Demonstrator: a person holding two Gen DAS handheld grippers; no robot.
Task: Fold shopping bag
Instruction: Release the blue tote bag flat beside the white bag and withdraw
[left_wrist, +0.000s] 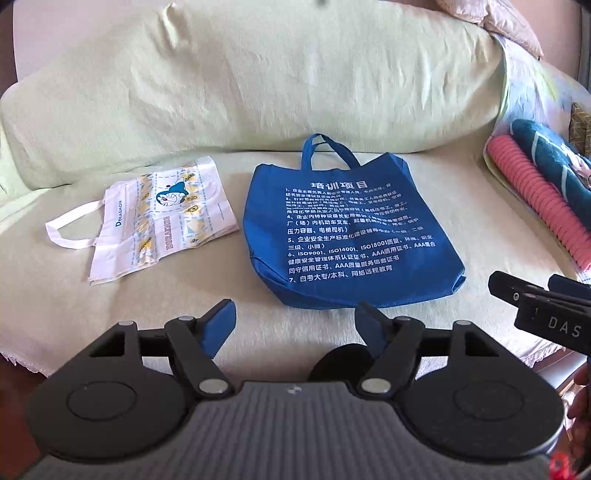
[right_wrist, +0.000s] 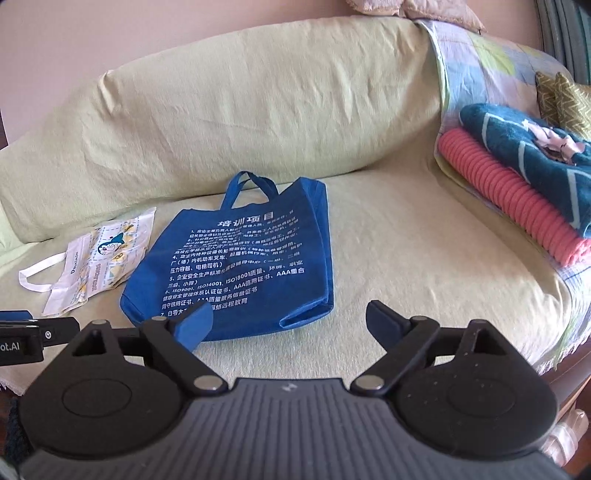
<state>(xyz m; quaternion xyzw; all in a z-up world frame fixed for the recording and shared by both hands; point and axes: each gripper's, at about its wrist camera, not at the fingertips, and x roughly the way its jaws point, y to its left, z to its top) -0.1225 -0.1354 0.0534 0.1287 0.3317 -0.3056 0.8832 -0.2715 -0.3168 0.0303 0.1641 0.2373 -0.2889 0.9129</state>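
A blue shopping bag (left_wrist: 351, 229) with white printed text lies flat on the sofa seat, handles toward the backrest; it also shows in the right wrist view (right_wrist: 243, 258). My left gripper (left_wrist: 295, 314) hovers just in front of the bag's bottom edge, open, nothing between its fingers. My right gripper (right_wrist: 290, 314) is open too, in front of the bag's lower right corner, its left finger (right_wrist: 194, 325) overlapping the bag's edge in the picture. The right gripper's body (left_wrist: 543, 310) appears at the left wrist view's right edge.
A white cartoon-print bag (left_wrist: 155, 218) lies folded left of the blue one. Folded pink (right_wrist: 509, 199) and teal (right_wrist: 524, 147) blankets are stacked at the sofa's right end. The sofa cover (right_wrist: 424, 258) stretches bare right of the blue bag. The seat's front edge is close below both grippers.
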